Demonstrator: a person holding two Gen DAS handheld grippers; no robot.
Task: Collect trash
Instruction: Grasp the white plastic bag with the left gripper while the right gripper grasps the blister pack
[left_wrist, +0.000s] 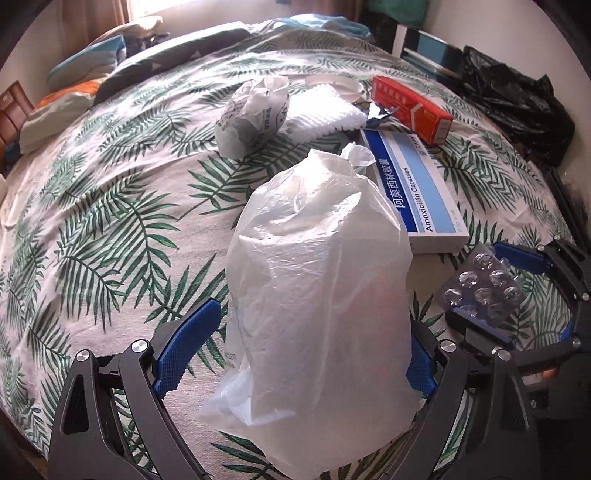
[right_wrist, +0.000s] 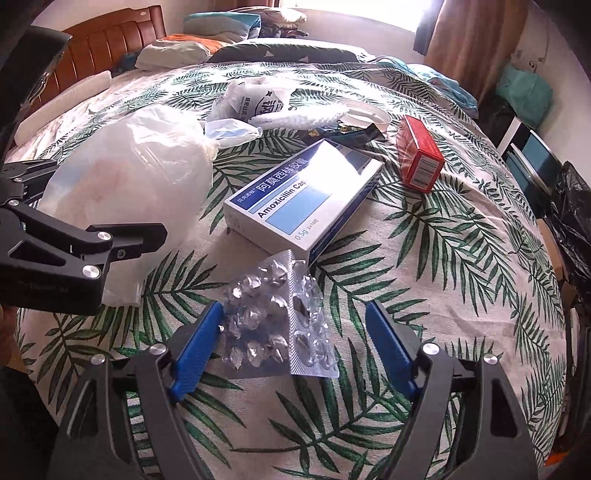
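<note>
Trash lies on a leaf-print bed cover (left_wrist: 110, 229). A puffy translucent plastic bag (left_wrist: 317, 280) (right_wrist: 140, 173) stands upright between the wide-set fingers of my left gripper (left_wrist: 314, 317) (right_wrist: 109, 199). It fills the gap but does not look squeezed. My right gripper (right_wrist: 293, 306) (left_wrist: 495, 291) straddles an empty silver blister pack (right_wrist: 280, 325) (left_wrist: 484, 291). Its left finger touches the pack's edge and its right finger stands clear, so it is open. Just beyond lie a blue-and-white Amoxicillin box (right_wrist: 306, 199) (left_wrist: 417, 192) and a red box (right_wrist: 421, 155) (left_wrist: 413, 107).
A crumpled printed white bag (right_wrist: 255, 99), a white bubble sheet (left_wrist: 321, 107), a black wrapper (right_wrist: 354, 134) and a white ring (right_wrist: 365, 112) lie farther back. Pillows and a wooden headboard (right_wrist: 103, 48) are behind. A black bin bag (left_wrist: 517, 107) hangs off the bed's right edge.
</note>
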